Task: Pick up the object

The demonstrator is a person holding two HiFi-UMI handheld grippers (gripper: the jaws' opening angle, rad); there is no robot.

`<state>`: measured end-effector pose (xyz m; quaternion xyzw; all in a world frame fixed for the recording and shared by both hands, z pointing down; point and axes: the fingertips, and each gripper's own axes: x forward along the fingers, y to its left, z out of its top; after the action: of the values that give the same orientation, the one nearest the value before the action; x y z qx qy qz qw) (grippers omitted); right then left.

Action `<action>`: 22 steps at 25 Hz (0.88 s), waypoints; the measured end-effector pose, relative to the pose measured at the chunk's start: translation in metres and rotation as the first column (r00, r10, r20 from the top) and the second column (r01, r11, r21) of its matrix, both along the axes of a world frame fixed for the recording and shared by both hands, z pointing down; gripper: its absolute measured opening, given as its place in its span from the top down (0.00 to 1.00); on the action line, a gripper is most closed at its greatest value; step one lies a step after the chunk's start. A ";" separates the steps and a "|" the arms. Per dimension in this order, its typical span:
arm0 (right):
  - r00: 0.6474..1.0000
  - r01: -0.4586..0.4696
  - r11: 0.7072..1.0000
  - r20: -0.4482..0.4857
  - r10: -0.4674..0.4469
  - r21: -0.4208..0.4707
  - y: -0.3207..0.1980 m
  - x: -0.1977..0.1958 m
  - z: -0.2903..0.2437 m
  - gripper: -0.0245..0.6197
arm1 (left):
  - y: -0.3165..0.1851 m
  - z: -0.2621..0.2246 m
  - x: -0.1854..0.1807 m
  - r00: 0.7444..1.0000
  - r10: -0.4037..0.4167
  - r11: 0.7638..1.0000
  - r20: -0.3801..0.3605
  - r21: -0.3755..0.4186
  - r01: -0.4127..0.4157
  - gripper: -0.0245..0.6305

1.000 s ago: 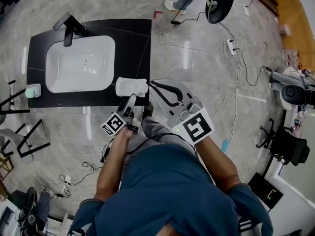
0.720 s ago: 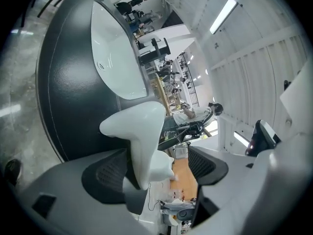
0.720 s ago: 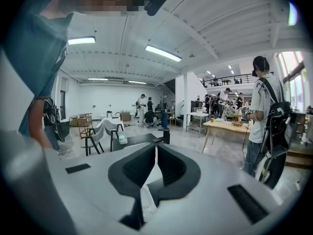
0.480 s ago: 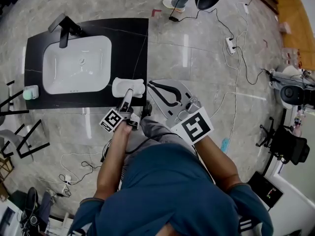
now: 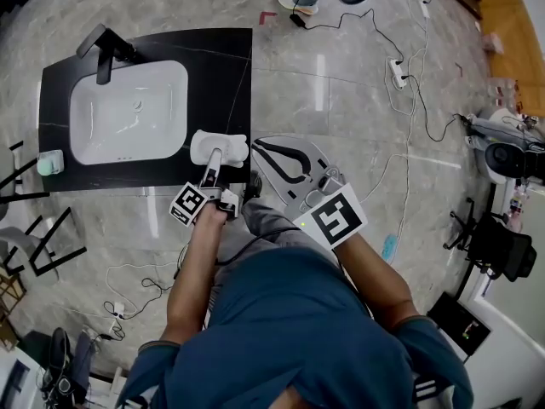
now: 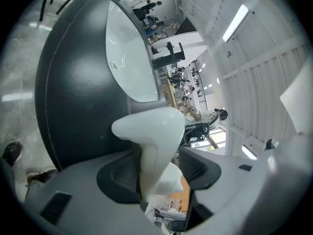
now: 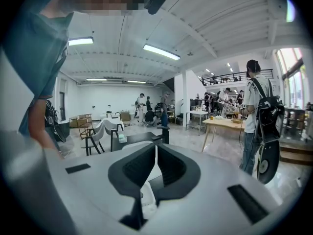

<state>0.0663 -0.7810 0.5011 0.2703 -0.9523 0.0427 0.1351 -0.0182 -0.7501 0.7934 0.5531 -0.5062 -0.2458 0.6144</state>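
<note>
A white, smoothly moulded object lies on the front right corner of the black counter. In the head view my left gripper reaches over it from the near side. The left gripper view shows the object standing between the two black pads, which touch it on both sides. The left gripper has just been closing on it. My right gripper hangs off the counter, above the floor to the right. In the right gripper view the right gripper has its pads together and holds nothing.
A white sink with a black faucet is set into the counter, and a small mint-green item sits at its left edge. A pale flat plate with a black curved part lies by the right gripper. Cables and a power strip cross the floor.
My left gripper has moved forward over the counter's edge onto the white object, and its jaws have narrowed around it. The right gripper has stayed where it was.
</note>
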 end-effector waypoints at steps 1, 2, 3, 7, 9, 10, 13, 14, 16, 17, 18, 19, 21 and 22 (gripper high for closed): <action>1.000 0.000 1.000 -0.001 0.000 -0.001 0.000 0.000 0.001 0.94 | 0.001 0.003 -0.002 1.000 -0.010 1.000 -0.013 -0.007 0.010 0.61; 1.000 -0.001 1.000 -0.001 0.001 -0.003 0.001 0.000 0.002 0.94 | 0.002 0.004 -0.003 1.000 -0.012 1.000 -0.021 -0.018 0.012 0.67; 1.000 -0.003 1.000 -0.001 0.003 -0.005 0.001 0.000 0.002 0.94 | 0.003 0.005 -0.003 1.000 -0.010 1.000 -0.027 -0.029 0.009 0.68; 1.000 -0.004 1.000 -0.002 0.004 -0.003 0.004 0.001 0.001 0.94 | 0.002 0.006 -0.001 1.000 0.014 0.999 -0.010 -0.042 -0.015 0.71; 1.000 -0.002 1.000 -0.006 0.002 -0.001 0.006 0.002 0.000 0.94 | 0.002 0.006 0.001 0.999 0.031 0.999 0.026 -0.036 -0.030 0.73; 1.000 -0.003 1.000 -0.007 0.003 -0.002 0.007 0.003 0.000 0.94 | 0.002 0.005 0.001 0.998 0.041 0.999 0.042 -0.032 -0.040 0.74; 1.000 -0.012 1.000 -0.001 0.012 0.002 0.009 0.004 -0.002 0.94 | 0.002 0.002 0.003 0.996 0.072 0.997 0.058 -0.014 -0.071 0.75; 1.000 -0.014 1.000 -0.001 0.014 0.004 0.010 0.005 -0.002 0.94 | 0.002 -0.001 0.004 0.995 0.082 0.997 0.061 -0.005 -0.081 0.76; 1.000 -0.020 1.000 0.000 0.020 0.006 0.011 0.006 -0.002 0.94 | 0.002 -0.009 0.007 0.991 0.104 0.994 0.081 0.023 -0.106 0.76; 1.000 -0.024 1.000 0.002 0.024 0.007 0.011 0.007 -0.002 0.94 | 0.002 -0.015 0.008 0.989 0.116 0.992 0.095 0.040 -0.120 0.76; 1.000 -0.029 1.000 0.005 0.029 0.008 0.011 0.007 -0.002 0.94 | 0.001 -0.022 0.009 0.986 0.127 0.989 0.109 0.060 -0.134 0.76; 0.999 -0.034 0.999 0.007 0.033 0.010 0.012 0.007 -0.003 0.94 | 0.000 -0.030 0.009 0.983 0.138 0.986 0.125 0.080 -0.149 0.76; 0.999 -0.041 0.999 0.011 0.040 0.017 0.013 0.008 -0.006 0.94 | -0.001 -0.050 0.010 0.974 0.160 0.975 0.163 0.125 -0.181 0.76; 0.999 -0.044 0.999 0.016 0.044 0.021 0.014 0.009 -0.008 0.94 | -0.002 -0.061 0.010 0.967 0.171 0.968 0.187 0.149 -0.200 0.76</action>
<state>0.0752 -0.7673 0.4929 0.2923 -0.9475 0.0377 0.1239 -0.0078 -0.7519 0.7327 0.6668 -0.4812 -0.1797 0.5399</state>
